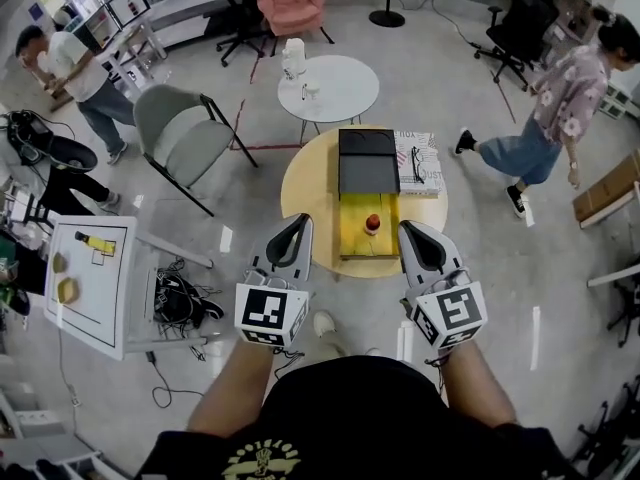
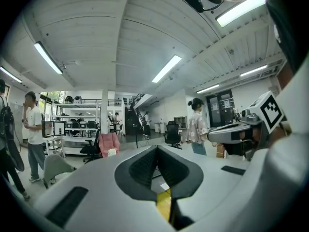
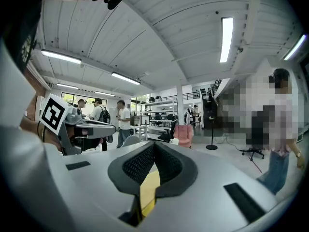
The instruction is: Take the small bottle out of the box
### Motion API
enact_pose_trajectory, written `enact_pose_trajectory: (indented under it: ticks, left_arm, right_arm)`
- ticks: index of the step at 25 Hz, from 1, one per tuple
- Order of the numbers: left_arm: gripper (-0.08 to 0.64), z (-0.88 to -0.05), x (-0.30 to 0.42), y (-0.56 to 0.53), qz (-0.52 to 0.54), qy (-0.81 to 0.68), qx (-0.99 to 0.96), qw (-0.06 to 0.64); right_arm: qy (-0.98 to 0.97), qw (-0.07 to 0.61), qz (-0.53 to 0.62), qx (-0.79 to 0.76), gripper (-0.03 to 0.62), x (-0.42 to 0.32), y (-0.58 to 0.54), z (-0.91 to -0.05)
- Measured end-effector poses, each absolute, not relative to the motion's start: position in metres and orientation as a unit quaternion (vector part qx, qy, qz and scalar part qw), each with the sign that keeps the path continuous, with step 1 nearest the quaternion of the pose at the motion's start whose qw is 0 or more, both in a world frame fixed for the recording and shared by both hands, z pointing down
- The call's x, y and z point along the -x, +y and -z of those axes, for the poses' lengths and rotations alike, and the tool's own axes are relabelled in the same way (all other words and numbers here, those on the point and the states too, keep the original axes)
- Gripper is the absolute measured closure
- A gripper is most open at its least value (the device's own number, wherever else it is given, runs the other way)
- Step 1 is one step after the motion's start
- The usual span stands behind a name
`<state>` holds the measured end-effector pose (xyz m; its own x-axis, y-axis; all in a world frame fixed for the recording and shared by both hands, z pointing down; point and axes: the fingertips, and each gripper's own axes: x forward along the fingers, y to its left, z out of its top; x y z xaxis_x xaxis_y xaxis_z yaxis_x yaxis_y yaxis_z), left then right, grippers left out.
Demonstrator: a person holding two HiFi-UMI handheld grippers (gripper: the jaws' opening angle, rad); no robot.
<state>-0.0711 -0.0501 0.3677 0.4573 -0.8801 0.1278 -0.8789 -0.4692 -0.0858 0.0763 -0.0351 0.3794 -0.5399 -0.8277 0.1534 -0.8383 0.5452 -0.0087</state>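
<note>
A small bottle with a red cap stands inside an open yellow box on a round wooden table. The box's black lid lies flat behind it. My left gripper hovers just left of the box, its jaws closed together with nothing between them. My right gripper hovers just right of the box, also shut and empty. Both point away from me and flank the bottle without touching it. In the left gripper view and the right gripper view, a sliver of yellow shows below the closed jaws.
A stack of printed paper with glasses lies right of the lid. Behind stands a small white round table with a white container. A grey chair is at left. A person walks at right.
</note>
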Motion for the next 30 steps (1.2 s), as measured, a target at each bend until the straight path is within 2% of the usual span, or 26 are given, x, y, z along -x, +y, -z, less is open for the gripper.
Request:
enact_pose_trajectory:
  ticks: [30]
  left_arm:
    - [0.546, -0.371, 0.101, -0.160, 0.078, 0.480, 0.874, 0.000]
  right_arm:
    - [-0.855, 0.072, -0.048, -0.511, 0.577, -0.041, -0.141, -0.379]
